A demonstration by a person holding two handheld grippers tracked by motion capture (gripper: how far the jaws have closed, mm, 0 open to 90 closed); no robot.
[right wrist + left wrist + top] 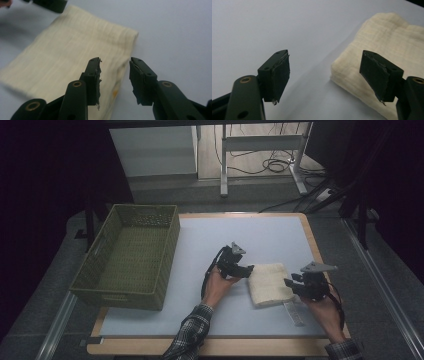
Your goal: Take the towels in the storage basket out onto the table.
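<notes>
Folded cream towel (270,284) is lying flat on the pale blue mat (240,240) that is covering the table (210,347), toward the person's right of its middle, and it is sitting between the two grippers. Left gripper (248,269) is hovering at the towel's left edge; in the left gripper view its jaws are standing wide apart with nothing between them, one jaw over bare mat and the other in front of the towel's (387,50) thick folded corner. Right gripper (289,283) is hanging at the towel's right edge, near its near corner. In the right gripper view its jaws are standing partly apart with a clear gap, and they are gripping nothing; the towel's (75,50) edge is running just under the gap, with the mat showing beside it. Whether the jaw tips are touching the cloth is hard to tell.

Green woven basket (107,292) is standing at the left side of the table, well apart from the towel, partly overhanging the mat's left border. It is upright, with handle slots in its walls, and nothing is lying inside it. A small pale strip (294,312) is lying on the mat just beside the right hand (327,312).
</notes>
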